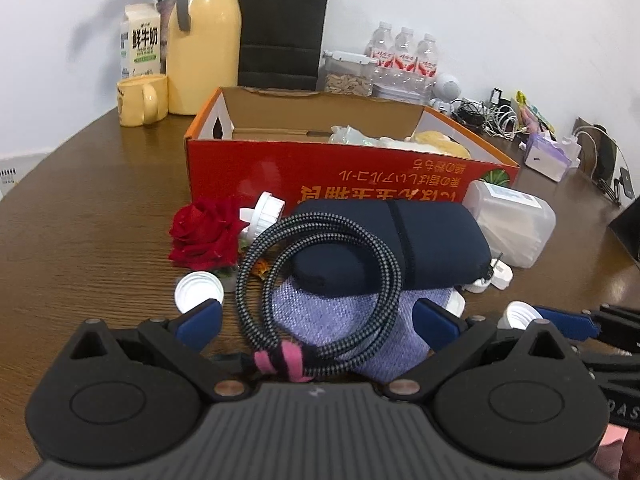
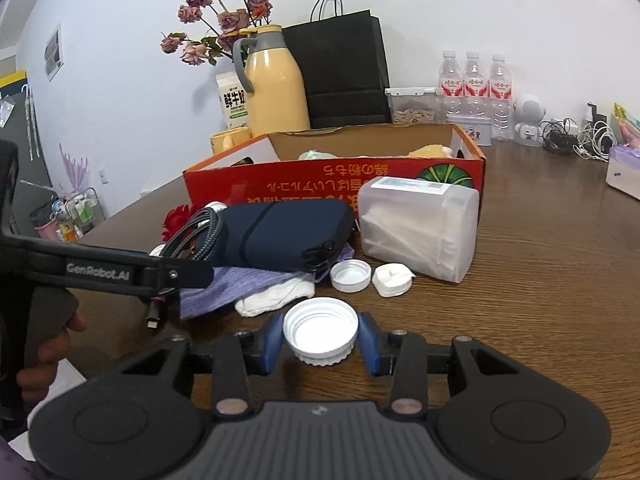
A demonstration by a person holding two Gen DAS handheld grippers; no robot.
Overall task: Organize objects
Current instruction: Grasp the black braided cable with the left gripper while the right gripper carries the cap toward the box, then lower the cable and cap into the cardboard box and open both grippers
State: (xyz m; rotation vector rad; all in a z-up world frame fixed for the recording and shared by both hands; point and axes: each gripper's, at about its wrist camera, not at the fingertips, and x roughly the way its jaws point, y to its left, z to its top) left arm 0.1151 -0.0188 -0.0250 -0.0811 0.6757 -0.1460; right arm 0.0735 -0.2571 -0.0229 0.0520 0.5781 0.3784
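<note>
Right tongs (image 2: 320,338) are clamped on a white threaded cap (image 2: 320,330), blue pads snug on both sides, at 6 o'clock from the red box (image 2: 332,180) on the counter (image 2: 540,280). Left tongs (image 1: 318,322) gape wide, released, straddling a braided cable coil (image 1: 320,276) without pinching it.

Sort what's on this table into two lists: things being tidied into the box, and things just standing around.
Part of the job:
red box
white cap in right gripper
braided cable between left gripper's open fingers
navy pouch
red rose
clear plastic box

Just standing around:
yellow thermos
black bag
water bottles
milk carton
</note>
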